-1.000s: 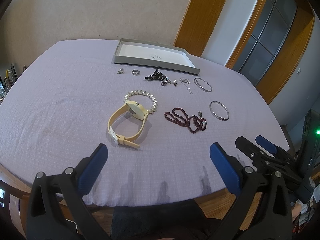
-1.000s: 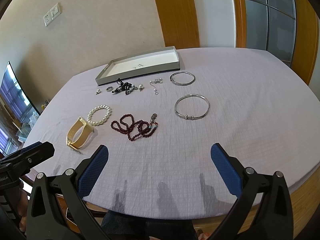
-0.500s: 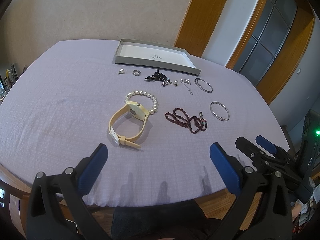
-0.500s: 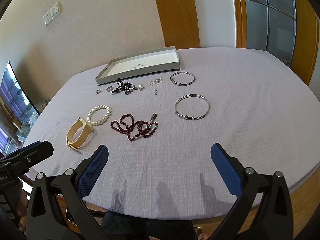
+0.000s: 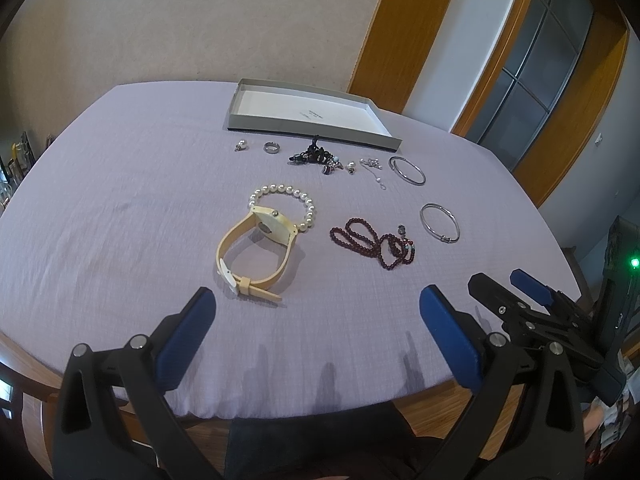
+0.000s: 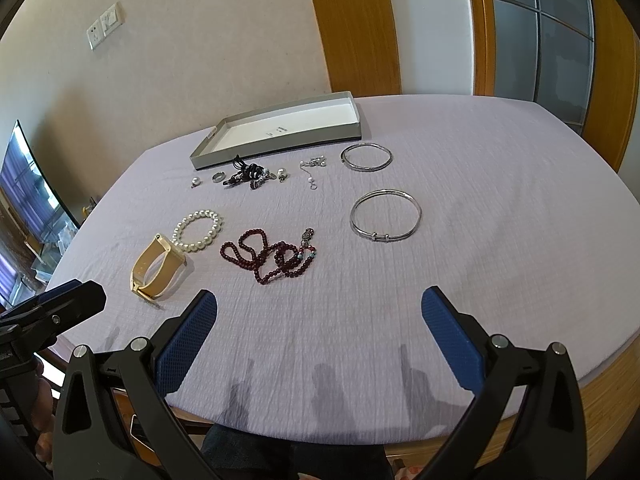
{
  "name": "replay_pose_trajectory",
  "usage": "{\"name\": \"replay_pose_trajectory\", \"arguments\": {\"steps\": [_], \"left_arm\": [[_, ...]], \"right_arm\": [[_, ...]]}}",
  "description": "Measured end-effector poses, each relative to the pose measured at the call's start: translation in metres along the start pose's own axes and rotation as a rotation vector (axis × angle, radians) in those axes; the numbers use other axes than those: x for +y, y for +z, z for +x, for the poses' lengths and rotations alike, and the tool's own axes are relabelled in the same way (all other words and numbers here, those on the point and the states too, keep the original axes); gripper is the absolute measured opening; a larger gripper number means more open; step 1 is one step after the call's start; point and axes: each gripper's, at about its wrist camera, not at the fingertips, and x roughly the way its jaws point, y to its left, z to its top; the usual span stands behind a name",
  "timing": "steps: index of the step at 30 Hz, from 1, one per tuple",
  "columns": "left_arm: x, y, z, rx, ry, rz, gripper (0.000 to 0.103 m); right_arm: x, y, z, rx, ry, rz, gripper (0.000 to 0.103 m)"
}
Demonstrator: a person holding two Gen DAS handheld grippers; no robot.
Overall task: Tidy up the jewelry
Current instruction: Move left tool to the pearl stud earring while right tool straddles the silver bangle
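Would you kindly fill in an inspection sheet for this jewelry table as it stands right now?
Surface: round table under a lilac cloth, creased.
Job's things: grey tray at the far side, nothing but small print on its white floor. On the cloth: cream watch leaning against the pearl bracelet, dark red bead strand, two silver bangles, ring, black cord tangle, small earrings and charms.
Clutter: nothing seen.
Grippers: left tongs and right tongs both open, holding nothing, at the near edge.
Cables: nothing seen.
Surroundings: beige wall with a socket plate, wooden door frame, screen at the left.
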Motion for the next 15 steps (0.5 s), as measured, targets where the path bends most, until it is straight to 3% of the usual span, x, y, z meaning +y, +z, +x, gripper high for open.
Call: {"name": "replay_pose_trajectory", "arguments": {"steps": [8, 15], "left_arm": [[0.014, 0.024, 0.015, -0.006, 0.056, 0.007, 0.101], [0.044, 0.08, 0.052, -0.017, 0.193, 0.031, 0.101]], "right_arm": [[-0.006, 0.019, 0.027, 0.017, -0.019, -0.007, 0.102], [-0.021, 0.064, 0.078, 0.037, -0.071, -0.019, 0.102]]}}
